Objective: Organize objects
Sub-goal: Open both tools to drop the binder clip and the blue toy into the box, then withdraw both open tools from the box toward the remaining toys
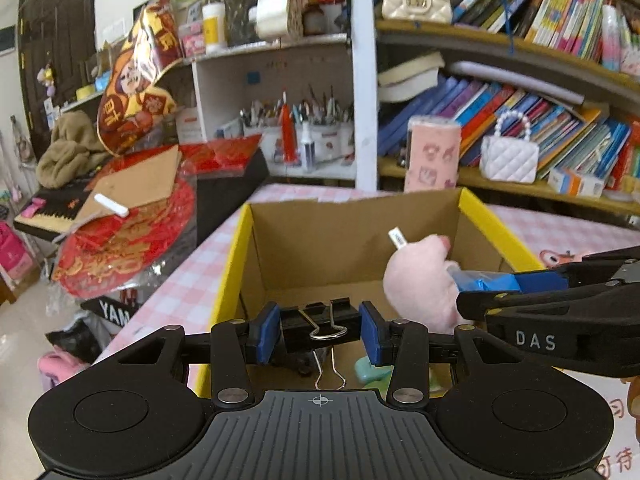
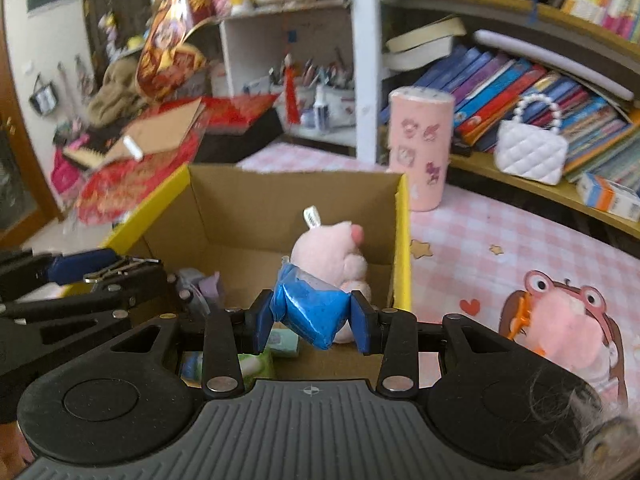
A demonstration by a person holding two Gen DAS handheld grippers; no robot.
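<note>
Bookshelves back a pink-checked desk [image 2: 480, 232] with a cardboard box [image 1: 344, 232] at 12 o'clock. Left gripper [image 1: 320, 330] pinches a binder clip [image 1: 326, 322], right gripper [image 2: 312, 320] a pink plush toy [image 2: 332, 252]; both hang over the box, unreleased, several items already inside.

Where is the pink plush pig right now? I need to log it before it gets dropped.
The pink plush pig is clamped by its blue body in the right hand-held gripper, held over the right side of the open cardboard box, in both wrist views.
</note>
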